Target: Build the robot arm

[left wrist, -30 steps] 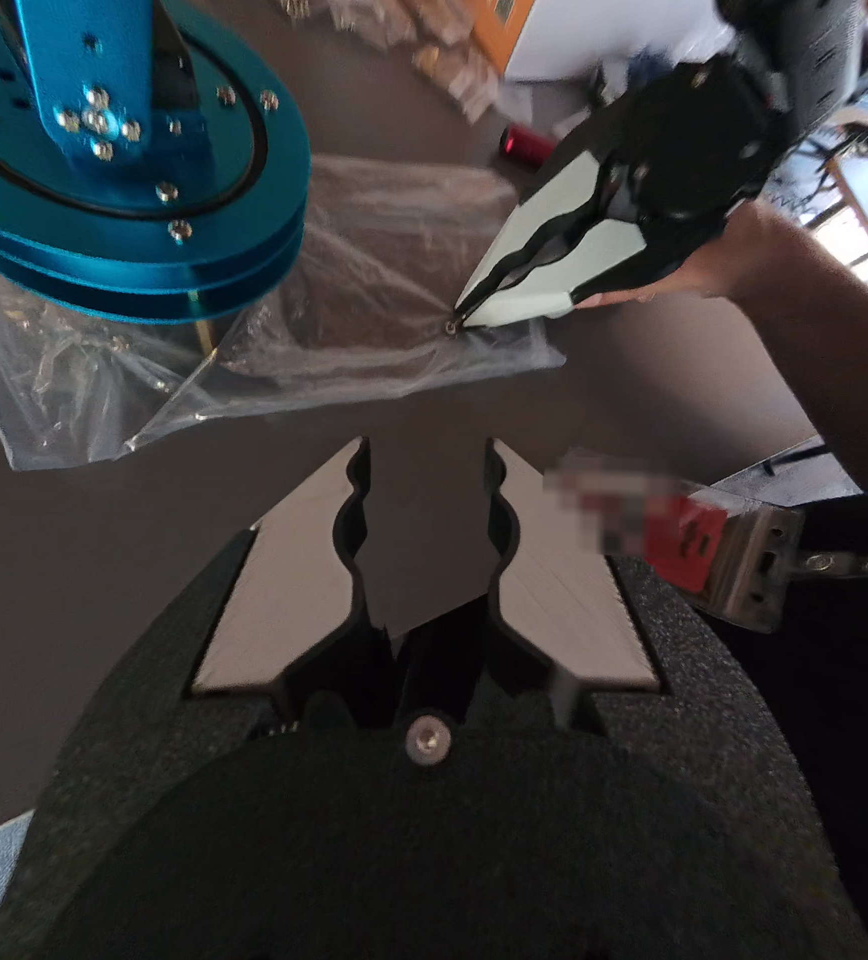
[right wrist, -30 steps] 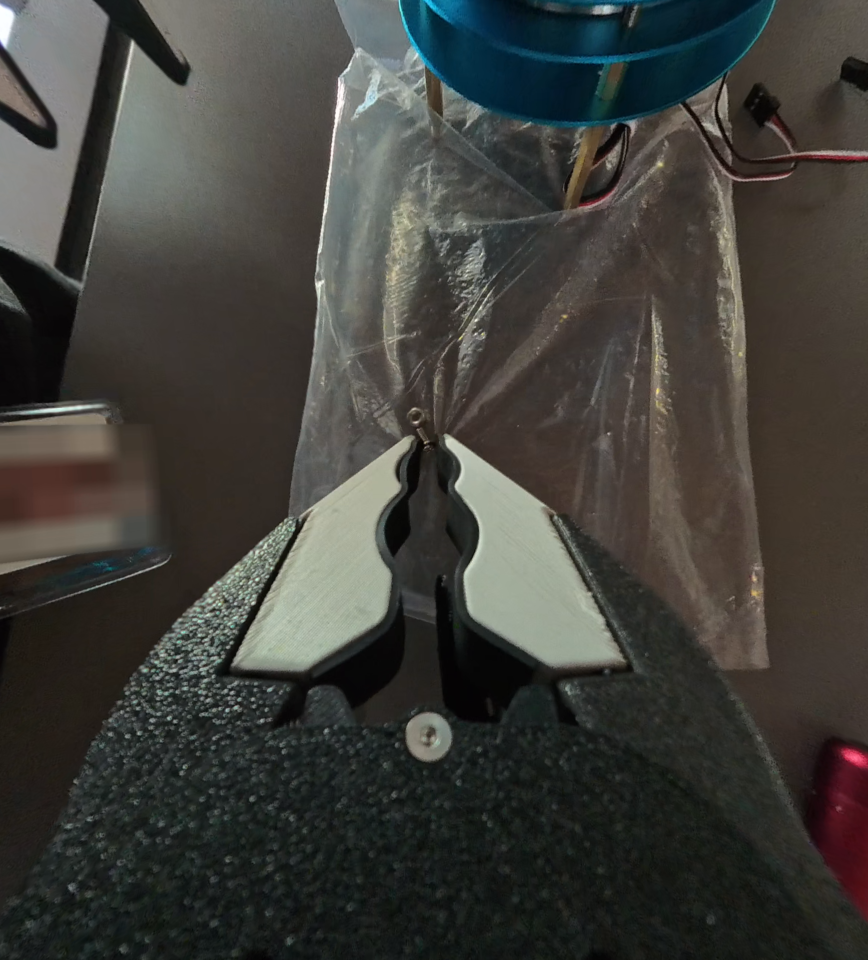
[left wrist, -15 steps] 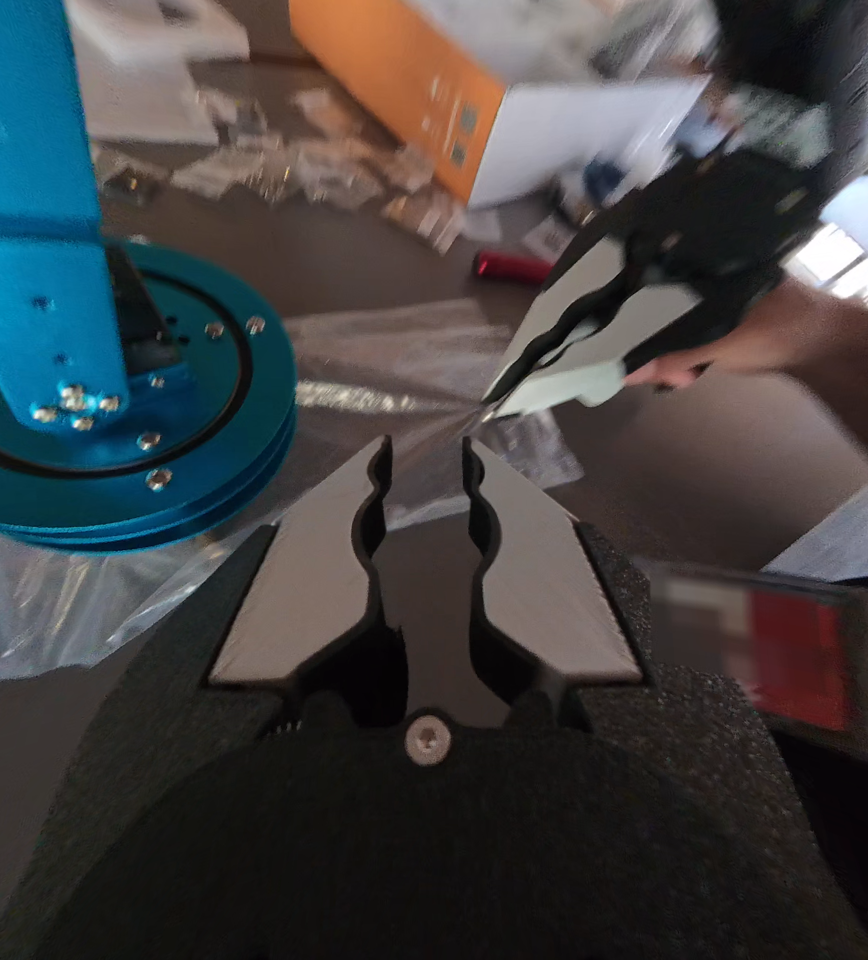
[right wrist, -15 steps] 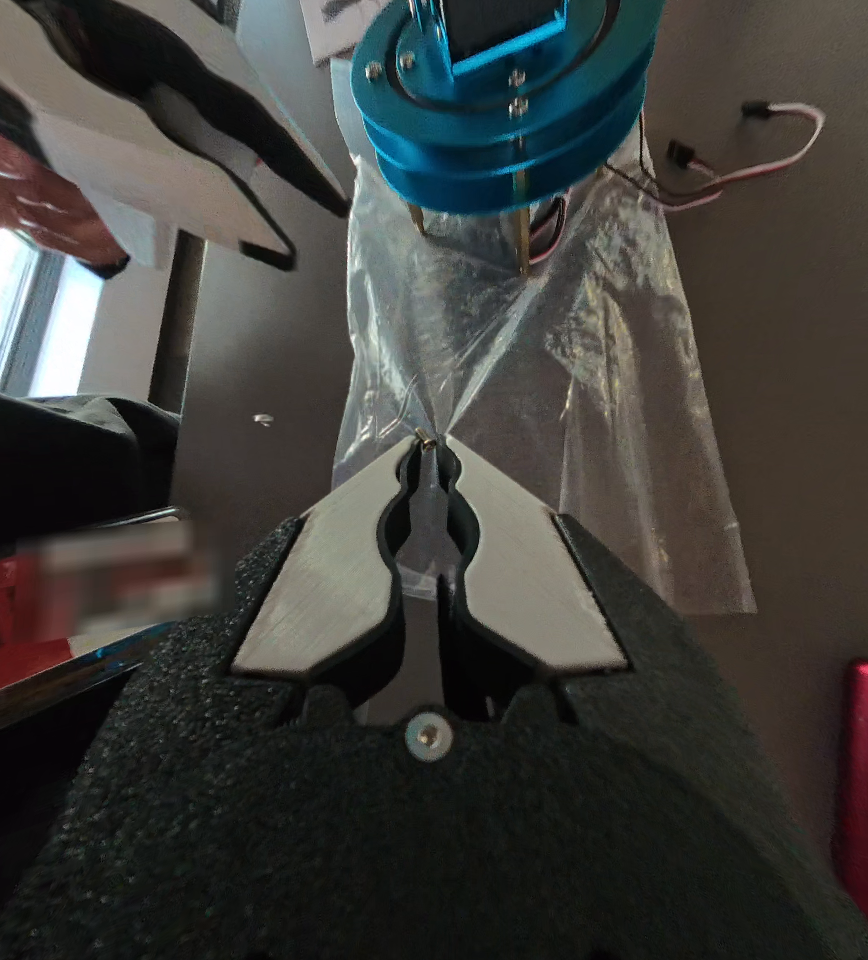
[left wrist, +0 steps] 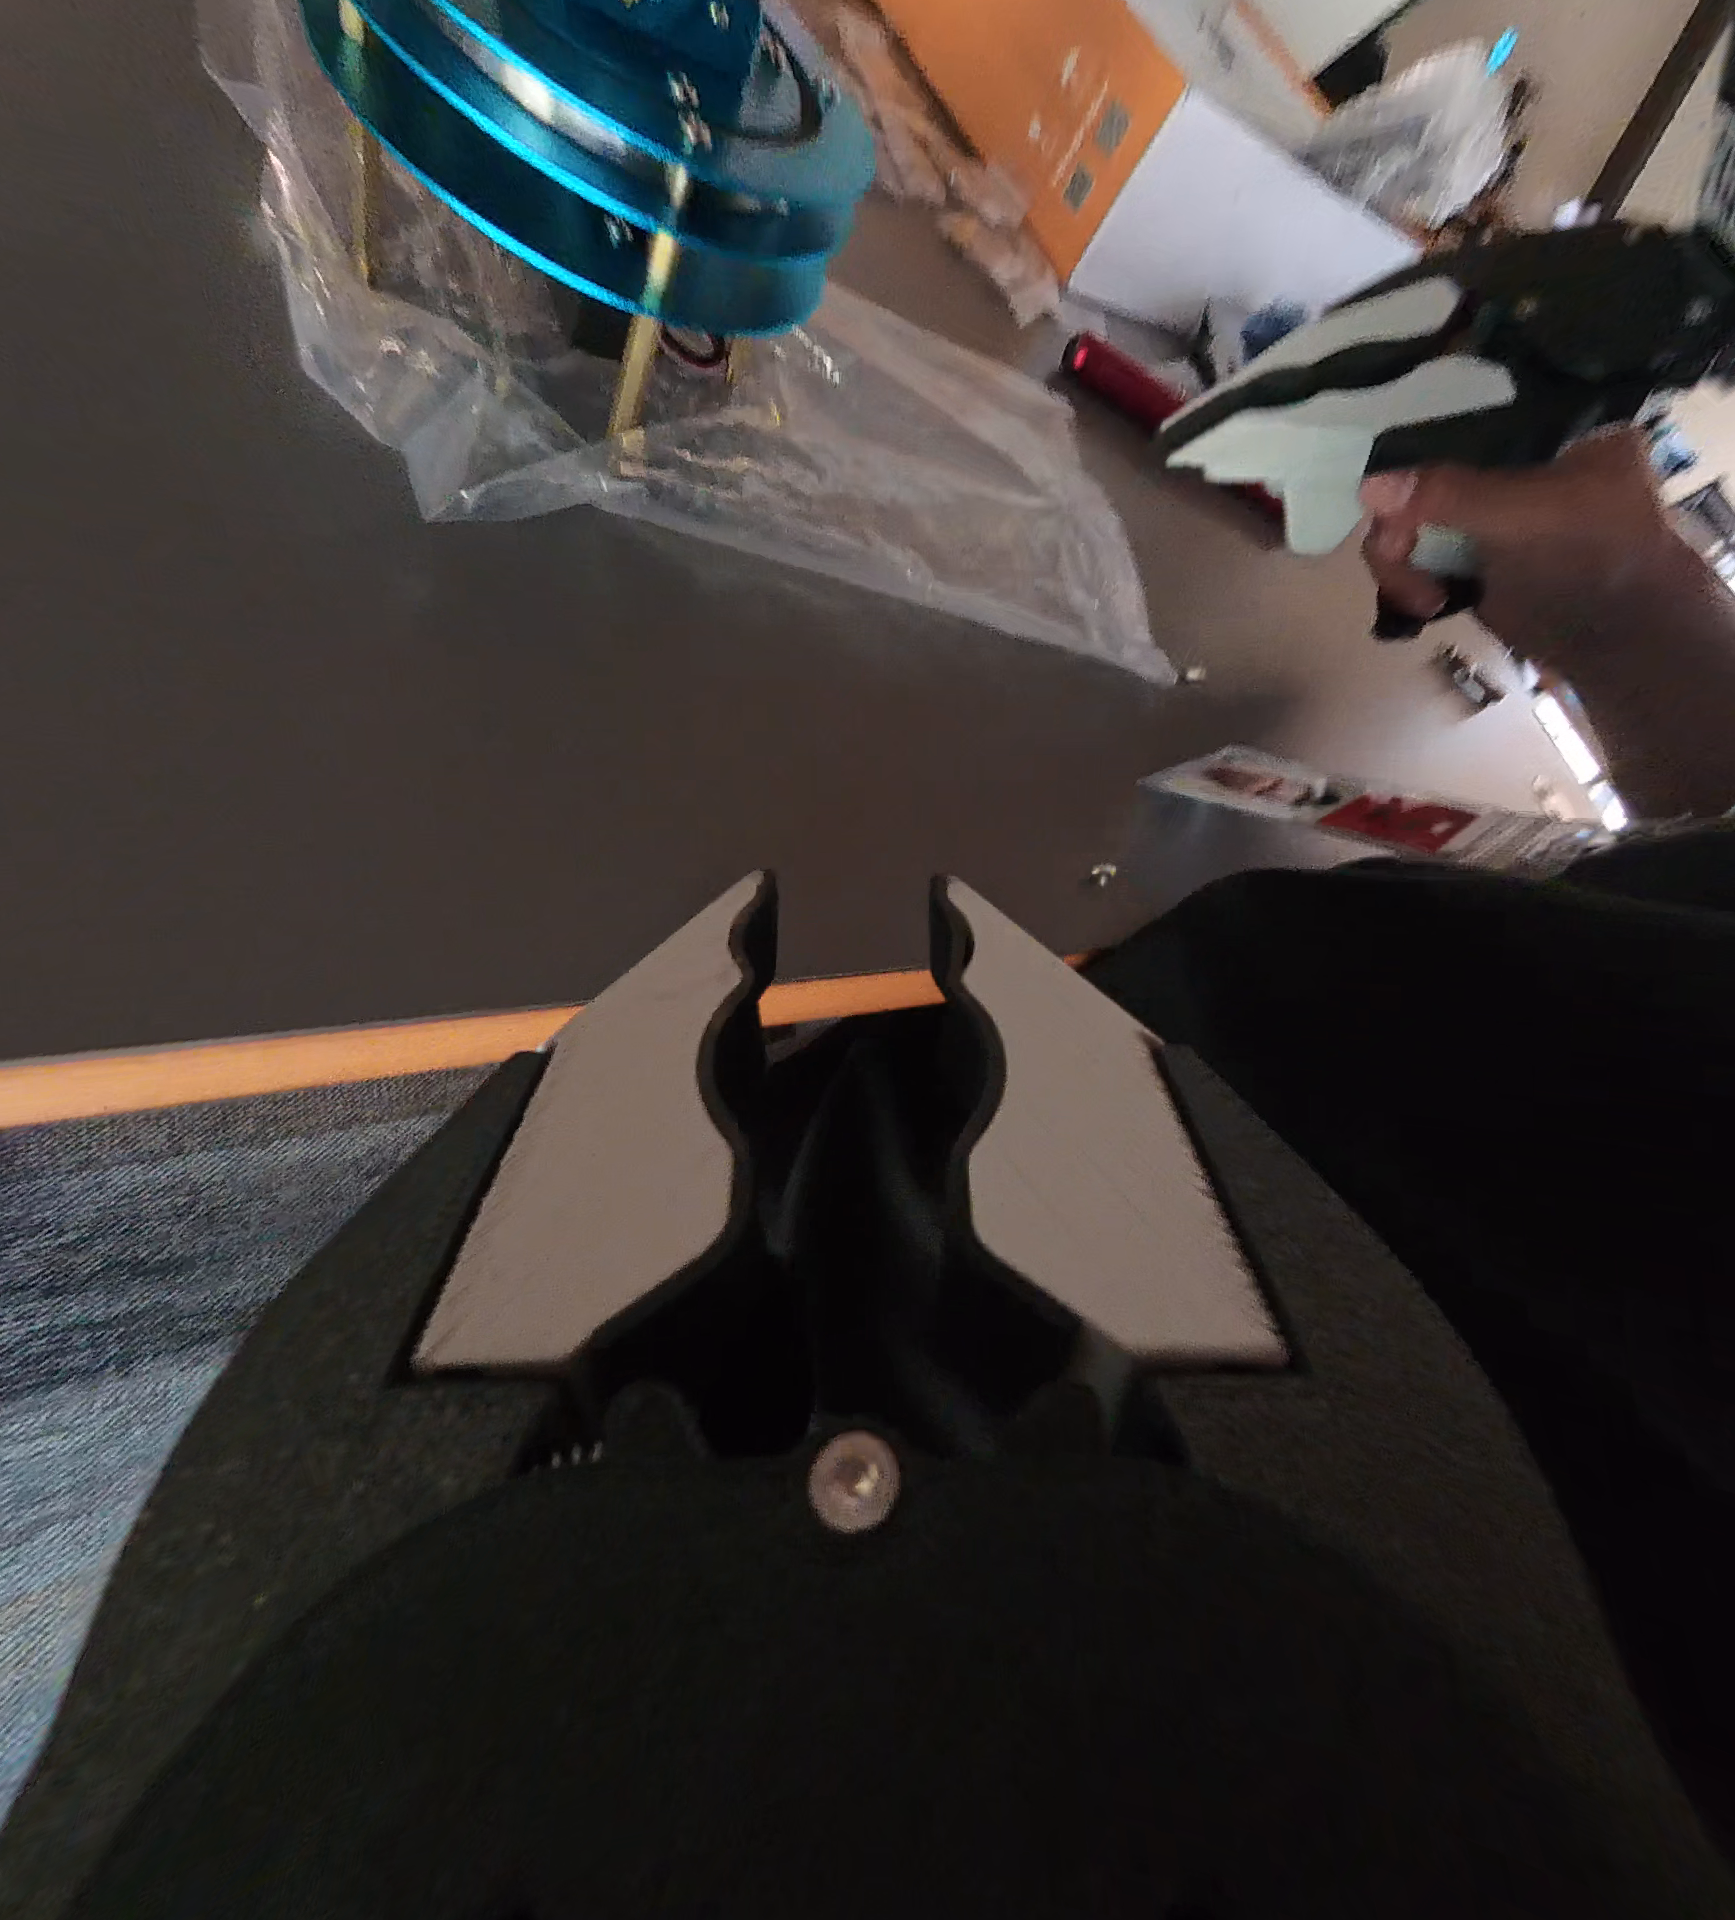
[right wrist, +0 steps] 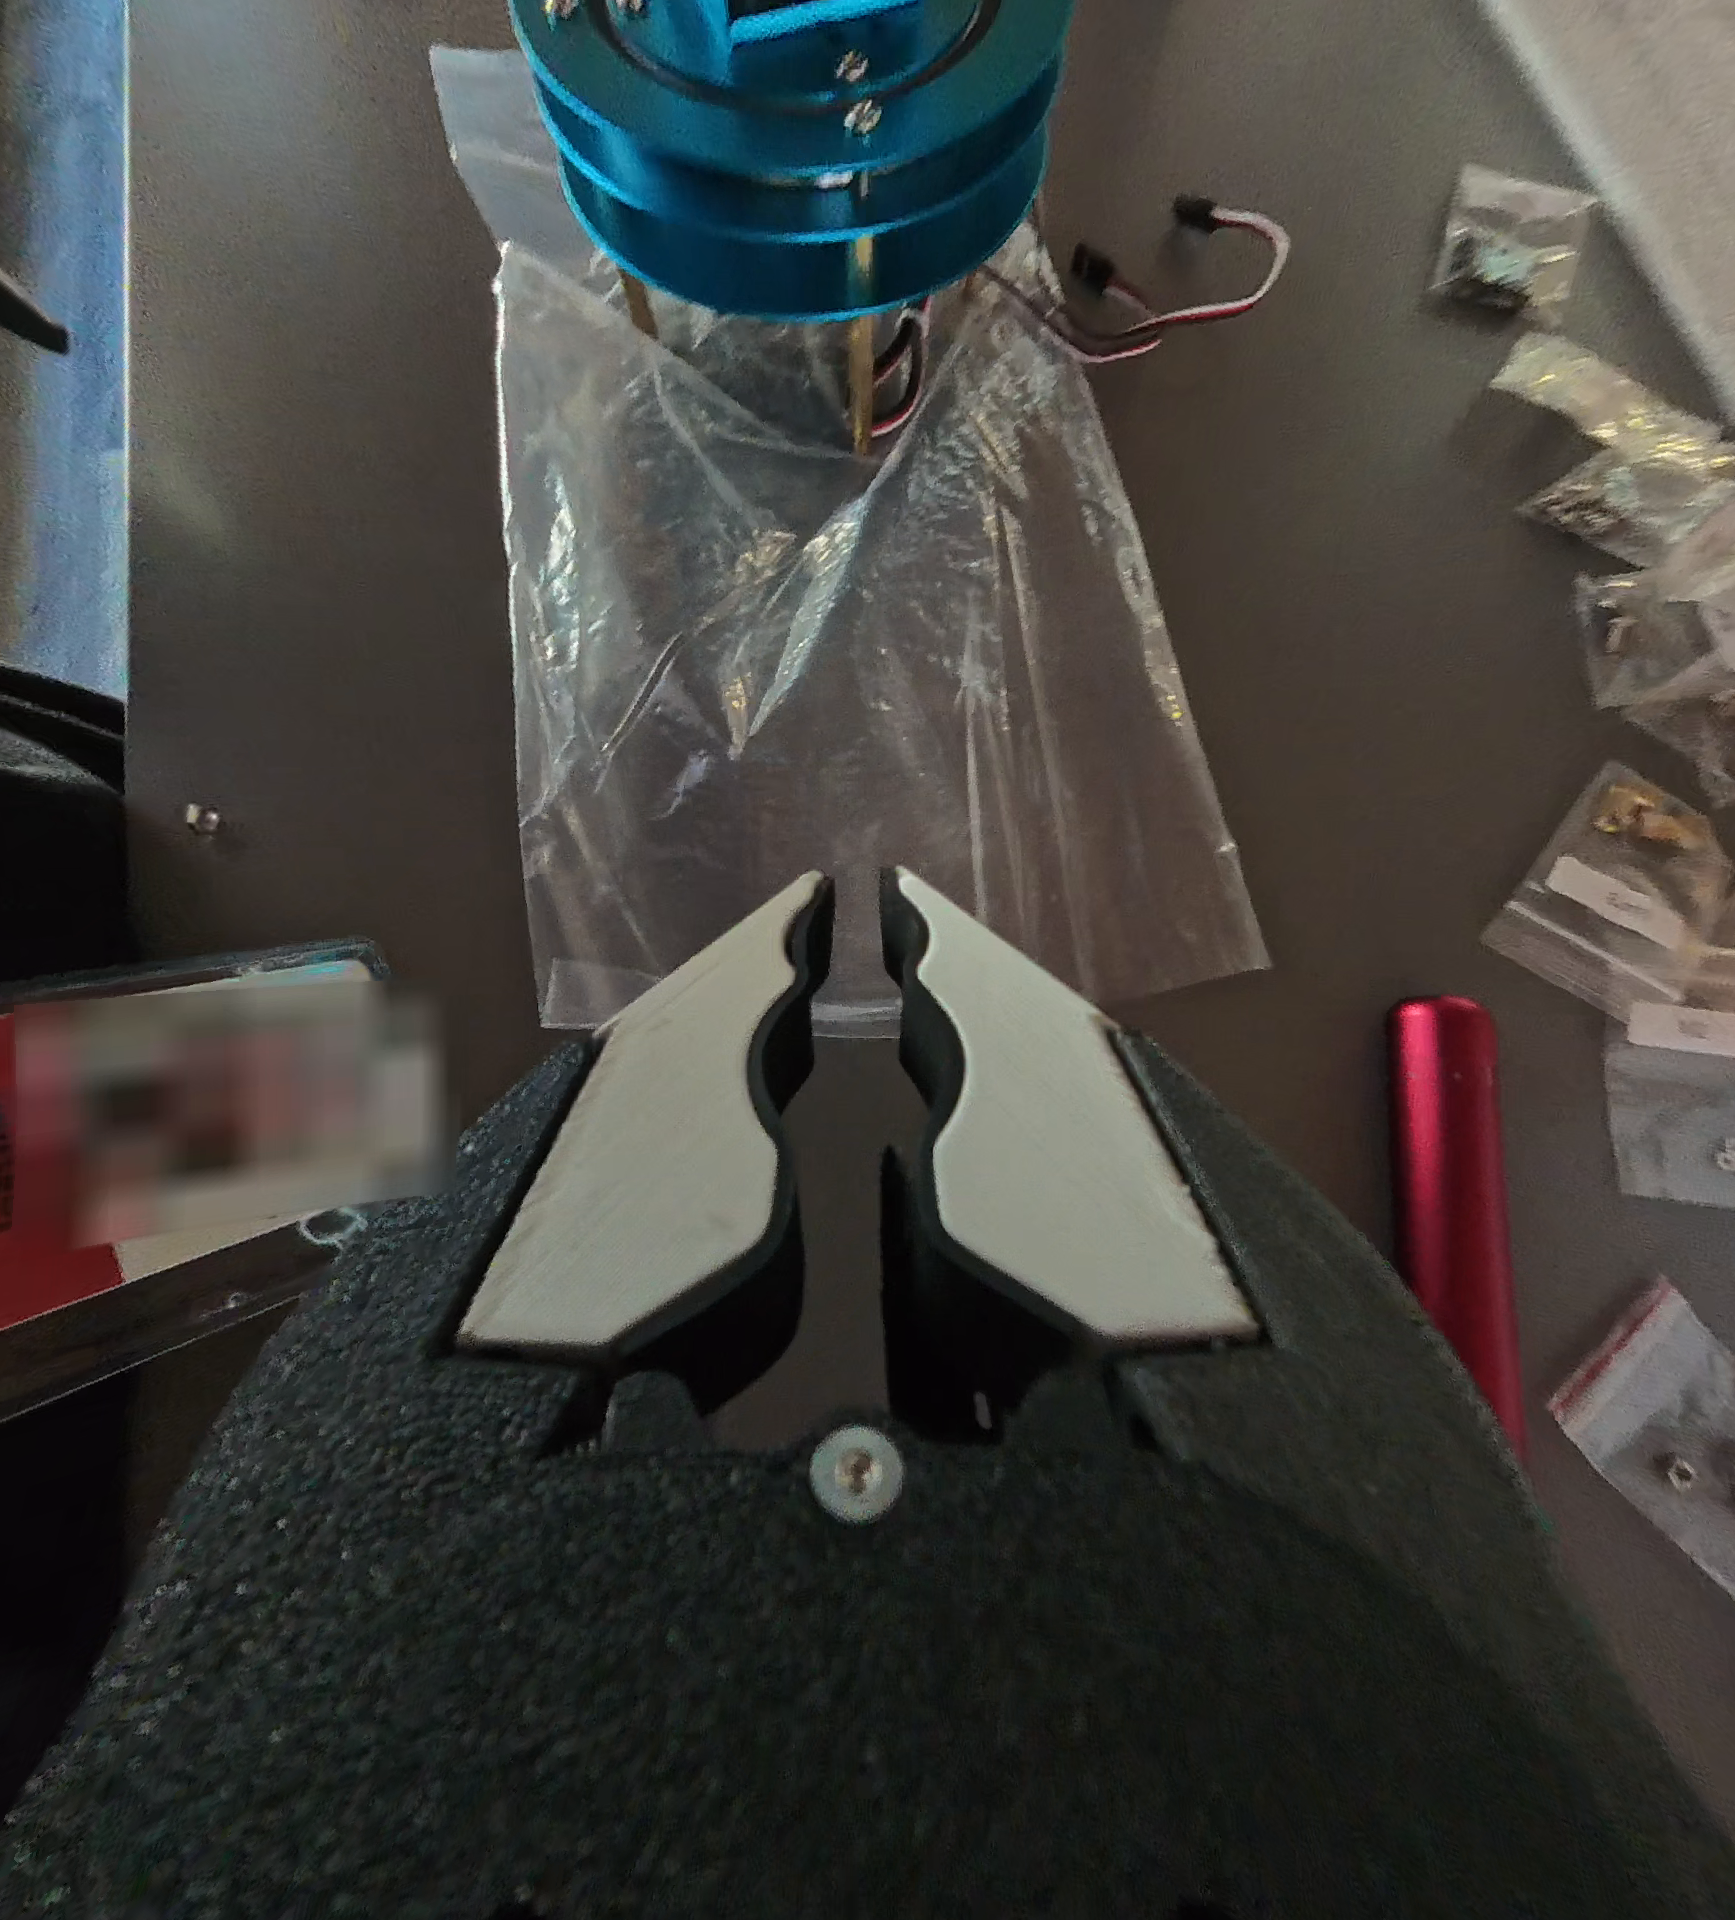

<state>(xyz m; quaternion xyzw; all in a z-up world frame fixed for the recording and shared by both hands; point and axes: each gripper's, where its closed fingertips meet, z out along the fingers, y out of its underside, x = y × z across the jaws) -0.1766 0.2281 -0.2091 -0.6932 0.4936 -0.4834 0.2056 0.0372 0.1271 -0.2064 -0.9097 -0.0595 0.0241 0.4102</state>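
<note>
1. The right gripper [right wrist: 855,883] hung with its jaws slightly parted and nothing between them, its tips over the near edge of the clear plastic bag [right wrist: 842,665].
2. The bag's long axis ran straight away from it toward the blue disc assembly [right wrist: 801,177] standing at the far end.
3. A tiny nut [right wrist: 204,819] lay on the table [right wrist: 271,520], left of the bag.
4. The left gripper [left wrist: 852,894], open and empty, sat back at the table's near edge, well apart from the bag; the right was nearer.

Dim tabletop; window glare far right; motion blur; wide-angle edge distortion.
</note>
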